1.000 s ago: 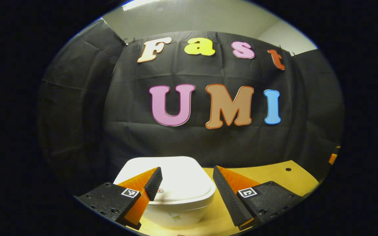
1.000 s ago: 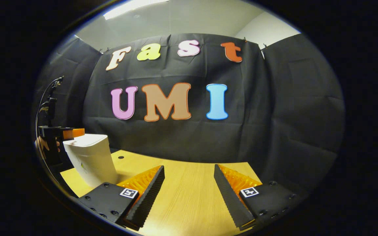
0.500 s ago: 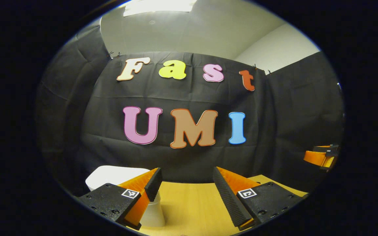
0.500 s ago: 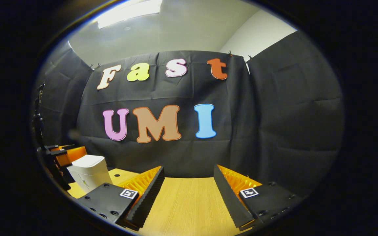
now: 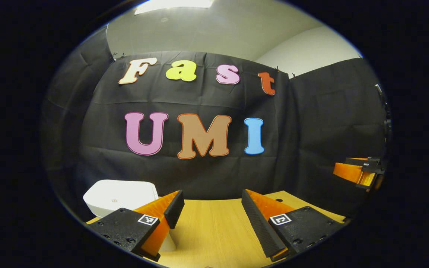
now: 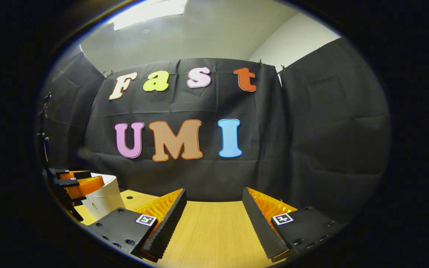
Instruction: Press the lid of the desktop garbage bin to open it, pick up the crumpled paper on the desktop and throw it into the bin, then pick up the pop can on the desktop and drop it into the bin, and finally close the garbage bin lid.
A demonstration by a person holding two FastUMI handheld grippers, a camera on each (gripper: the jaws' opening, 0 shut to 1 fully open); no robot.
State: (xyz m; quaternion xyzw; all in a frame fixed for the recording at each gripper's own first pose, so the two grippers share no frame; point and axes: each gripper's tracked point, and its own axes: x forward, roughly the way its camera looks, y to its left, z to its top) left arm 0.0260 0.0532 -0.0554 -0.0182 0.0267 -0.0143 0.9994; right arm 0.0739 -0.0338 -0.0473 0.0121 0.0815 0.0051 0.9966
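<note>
1. Left gripper (image 5: 211,208): ridged wedge fingers spread apart, nothing between, above pale wood-grain desktop (image 5: 214,230).
2. Garbage bin (image 5: 119,197): smooth white plastic, rounded corners, lid closed flat; at left on desktop, behind left finger; contents hidden.
3. Right gripper (image 6: 214,208): serrated fingers apart, empty; bin far left in right gripper view (image 6: 101,197), partly behind the other gripper.

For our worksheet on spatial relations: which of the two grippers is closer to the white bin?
The left gripper: the bin sits just behind its finger, while the right gripper is farther across the table.
</note>
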